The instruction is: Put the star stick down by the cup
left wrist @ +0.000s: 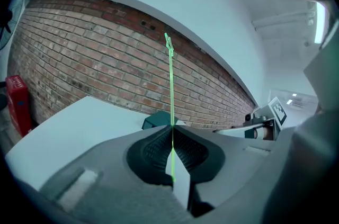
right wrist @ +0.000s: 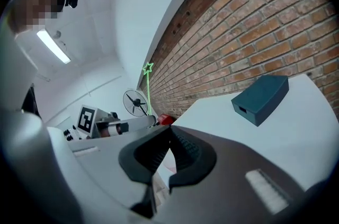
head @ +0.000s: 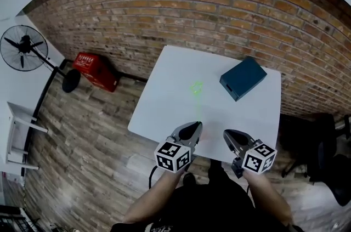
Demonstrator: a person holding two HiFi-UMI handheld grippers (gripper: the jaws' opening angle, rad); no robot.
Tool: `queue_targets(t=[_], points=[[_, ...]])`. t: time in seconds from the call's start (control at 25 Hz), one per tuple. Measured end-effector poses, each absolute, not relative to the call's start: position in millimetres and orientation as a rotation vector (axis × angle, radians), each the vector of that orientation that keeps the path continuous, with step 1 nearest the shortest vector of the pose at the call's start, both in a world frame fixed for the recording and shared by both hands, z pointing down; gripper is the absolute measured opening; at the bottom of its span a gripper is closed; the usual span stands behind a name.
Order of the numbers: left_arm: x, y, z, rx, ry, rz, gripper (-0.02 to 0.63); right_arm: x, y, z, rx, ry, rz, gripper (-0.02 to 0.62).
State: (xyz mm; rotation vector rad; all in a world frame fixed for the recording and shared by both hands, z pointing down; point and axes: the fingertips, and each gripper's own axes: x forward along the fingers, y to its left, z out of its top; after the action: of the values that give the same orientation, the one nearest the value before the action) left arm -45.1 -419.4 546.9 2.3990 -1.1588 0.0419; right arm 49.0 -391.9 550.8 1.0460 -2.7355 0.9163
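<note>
A thin green star stick (left wrist: pixel 170 90) stands upright between the jaws of my left gripper (left wrist: pixel 172 130), which is shut on its lower end. In the head view its star tip (head: pixel 196 87) shows over the white table (head: pixel 164 110), above the left gripper (head: pixel 192 129) at the near edge. The right gripper view also catches the star stick (right wrist: pixel 148 68) beside the left gripper (right wrist: pixel 106 125). My right gripper (head: pixel 230 137) (right wrist: pixel 169 135) is shut on nothing, level with the left one. No cup shows in any view.
A dark teal box (head: pixel 243 78) (right wrist: pixel 260 98) (left wrist: pixel 156 121) lies on the table's far right part. Off the table, a red crate (head: pixel 94 71) and a standing fan (head: pixel 23 47) are at the left and a black chair (head: pixel 323 154) at the right.
</note>
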Motion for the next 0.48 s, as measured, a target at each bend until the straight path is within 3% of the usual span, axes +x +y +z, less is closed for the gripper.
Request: queue_targets(t=[0.48], points=[[-31, -425, 615, 2.347, -1.079, 0.155, 0.011, 64, -405, 577, 1.034, -2.667, 0.985, 0.0]])
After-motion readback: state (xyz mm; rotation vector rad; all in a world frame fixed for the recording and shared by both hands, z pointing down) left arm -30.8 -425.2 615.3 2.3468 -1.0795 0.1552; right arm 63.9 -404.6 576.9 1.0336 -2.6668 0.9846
